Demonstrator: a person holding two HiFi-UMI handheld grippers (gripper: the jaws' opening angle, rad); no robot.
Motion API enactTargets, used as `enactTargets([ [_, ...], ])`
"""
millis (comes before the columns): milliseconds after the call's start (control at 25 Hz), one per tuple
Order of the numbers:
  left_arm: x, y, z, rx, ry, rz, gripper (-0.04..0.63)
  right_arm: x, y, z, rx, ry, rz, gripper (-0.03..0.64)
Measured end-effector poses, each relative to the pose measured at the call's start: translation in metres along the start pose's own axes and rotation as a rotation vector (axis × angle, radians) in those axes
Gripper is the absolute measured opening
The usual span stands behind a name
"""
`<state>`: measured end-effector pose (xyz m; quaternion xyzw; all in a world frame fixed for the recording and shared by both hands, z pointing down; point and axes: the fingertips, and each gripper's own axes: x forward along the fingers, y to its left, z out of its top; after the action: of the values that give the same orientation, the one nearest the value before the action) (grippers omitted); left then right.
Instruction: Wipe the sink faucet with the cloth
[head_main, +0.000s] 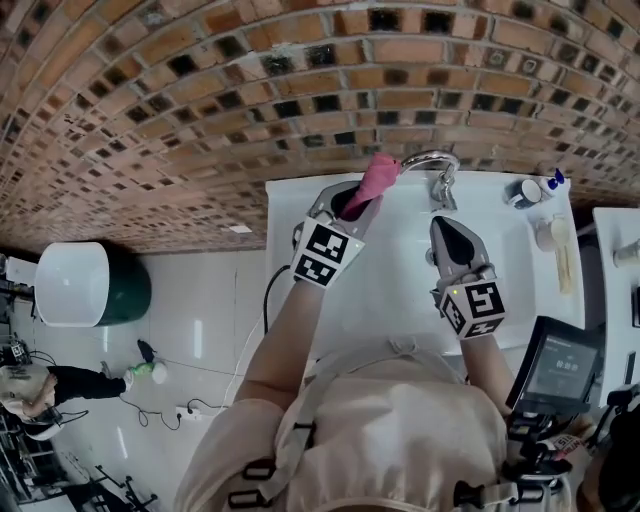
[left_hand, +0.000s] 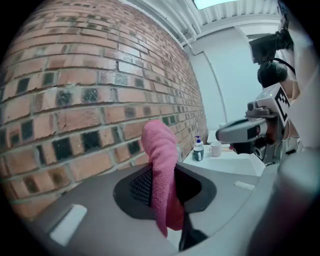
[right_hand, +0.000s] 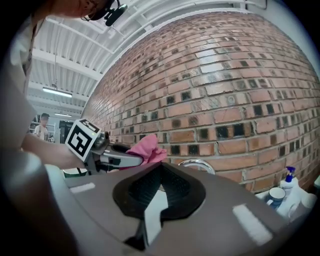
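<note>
Pinching the pink cloth (head_main: 378, 178), the left gripper (head_main: 350, 206) hangs beside the faucet (head_main: 435, 160), perhaps touching it; the right gripper (head_main: 447, 228) has its jaws pressed together, empty

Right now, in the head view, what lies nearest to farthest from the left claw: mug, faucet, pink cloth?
1. Pink cloth: gripped in the left claw.
2. Faucet: just to the cloth's right.
3. Mug: farthest, off to the right.
</note>
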<state>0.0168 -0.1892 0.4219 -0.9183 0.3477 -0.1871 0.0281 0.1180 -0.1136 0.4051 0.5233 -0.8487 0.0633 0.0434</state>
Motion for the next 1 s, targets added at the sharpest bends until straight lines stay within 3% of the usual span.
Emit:
enactTargets([
  [280,0.046,-0.024,0.065,-0.015,-0.1,-0.08,0.08,-0.009,-0.024,-0.002,0.004,0.015,-0.013,-0.014],
  [440,0.061,-0.036,0.081,-0.031,-0.13,-0.091,0.08,-0.007,-0.033,-0.007,0.002,0.034,-0.001,-0.014],
  [800,0.107,-0.018,0.027,-0.088,0.054,-0.053,0.08,0.015,-0.038,-0.016,0.017,0.06,0.035,-0.014],
  [1000,0.108,-0.009,0.001,-0.151,0.063,-0.026,0.081,0.021,-0.038,-0.021,0.026,0.072,0.046,-0.014],
])
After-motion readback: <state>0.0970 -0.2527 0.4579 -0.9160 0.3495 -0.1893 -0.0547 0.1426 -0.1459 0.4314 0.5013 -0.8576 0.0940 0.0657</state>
